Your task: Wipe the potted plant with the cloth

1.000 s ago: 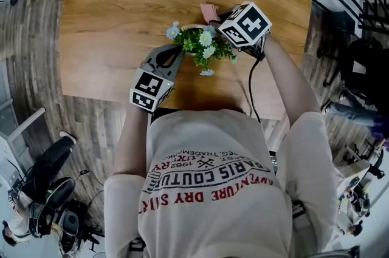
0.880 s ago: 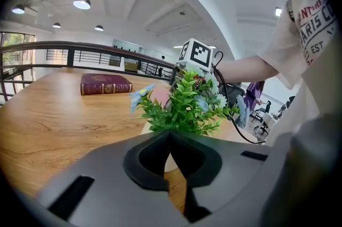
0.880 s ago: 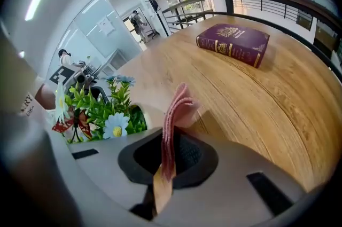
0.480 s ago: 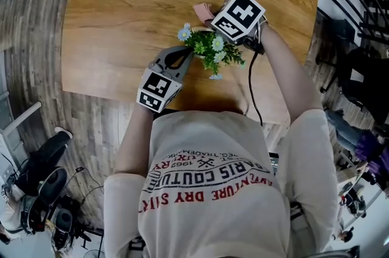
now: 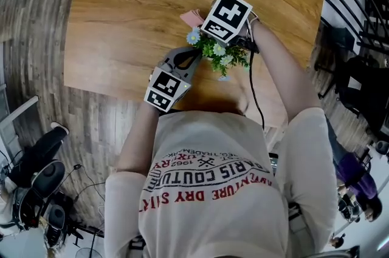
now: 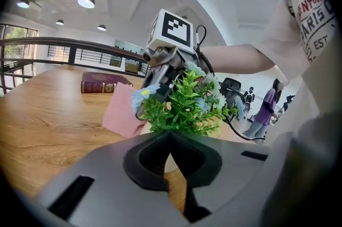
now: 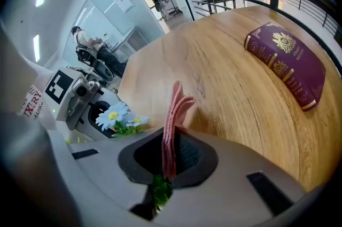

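Here, nearest, the left gripper (image 5: 193,53) is kept closed at the base of the plant (image 5: 222,56) on the tabletop (image 5: 121,20). Beyond, the right gripper (image 7: 168,159), clamped on the cloth (image 5: 191,19), has been swept leftwards across the foliage, so wiping is judged under way.

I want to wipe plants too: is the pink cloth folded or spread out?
Folded: the pink cloth stands as stacked layers seen edge-on, pinched between the jaws of the right gripper.
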Available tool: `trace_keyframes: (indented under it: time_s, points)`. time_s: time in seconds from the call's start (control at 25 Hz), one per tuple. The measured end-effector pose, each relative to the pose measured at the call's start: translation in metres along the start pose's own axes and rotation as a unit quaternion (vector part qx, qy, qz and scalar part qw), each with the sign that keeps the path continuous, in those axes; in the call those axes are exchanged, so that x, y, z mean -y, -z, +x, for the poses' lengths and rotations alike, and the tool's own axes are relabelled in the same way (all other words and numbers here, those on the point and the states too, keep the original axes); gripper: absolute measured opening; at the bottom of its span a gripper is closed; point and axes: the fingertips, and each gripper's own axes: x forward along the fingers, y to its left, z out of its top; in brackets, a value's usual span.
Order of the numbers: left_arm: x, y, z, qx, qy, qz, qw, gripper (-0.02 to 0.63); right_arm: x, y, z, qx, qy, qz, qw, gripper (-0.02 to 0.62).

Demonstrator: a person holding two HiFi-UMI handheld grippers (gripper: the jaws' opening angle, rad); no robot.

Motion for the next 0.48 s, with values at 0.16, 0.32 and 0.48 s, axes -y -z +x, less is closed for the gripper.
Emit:
trace_keyframes:
  time_s: [0.16,0.32,0.48]
  points:
    - [-0.002,0.003,0.001,-0.012,0.001,0.0,0.9999,0.015,0.006,-0.005,-0.011,0.007,0.039,-0.008,0.999,0.035]
    - [-0.005,-0.005,-0.011,0.01,0.006,0.023,0.9997,0.015,0.007,-0.013,-0.044,0.045,0.086,0.004,0.995,0.035]
    - [-0.014,-0.023,-0.039,0.041,-0.005,0.046,0.9981,0.015,-0.012,-0.024,-0.076,0.097,0.118,0.028,0.988,0.035]
